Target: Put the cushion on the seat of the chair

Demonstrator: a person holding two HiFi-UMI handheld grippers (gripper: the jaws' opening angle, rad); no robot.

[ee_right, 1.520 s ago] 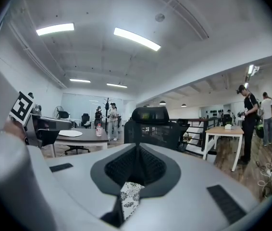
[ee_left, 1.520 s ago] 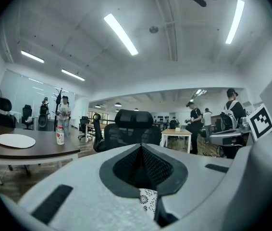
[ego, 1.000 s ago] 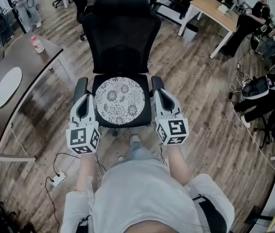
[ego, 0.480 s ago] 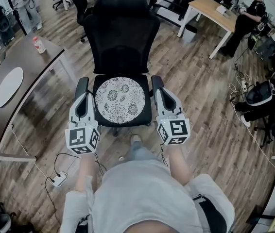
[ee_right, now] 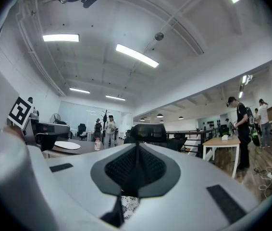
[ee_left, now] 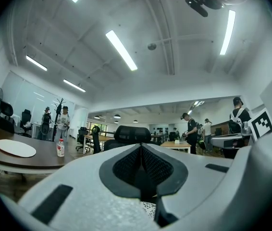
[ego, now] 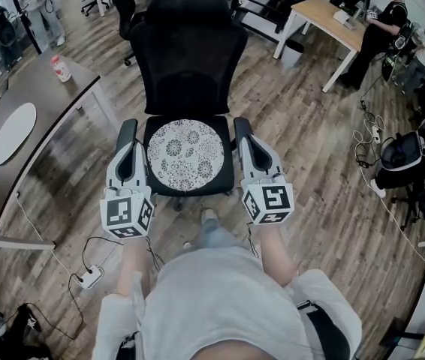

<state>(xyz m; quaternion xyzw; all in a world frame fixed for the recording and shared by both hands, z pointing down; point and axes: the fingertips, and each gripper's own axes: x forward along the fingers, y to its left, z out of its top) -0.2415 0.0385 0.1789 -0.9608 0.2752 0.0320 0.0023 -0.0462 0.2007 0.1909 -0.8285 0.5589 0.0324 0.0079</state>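
Note:
A round cushion with a black-and-white floral print lies flat on the seat of a black office chair. My left gripper hovers over the chair's left armrest, jaws shut with nothing between them. My right gripper is over the right armrest, also shut and empty. Both point level toward the backrest, one on each side of the cushion. In the left gripper view the closed left gripper frames the chair's headrest; a sliver of cushion shows below. The right gripper view shows the right gripper the same way, with a strip of cushion.
A dark table stands to the left with a white round plate and a small bottle. A wooden desk and seated people are at the back right. A power strip and cable lie on the wood floor by my feet.

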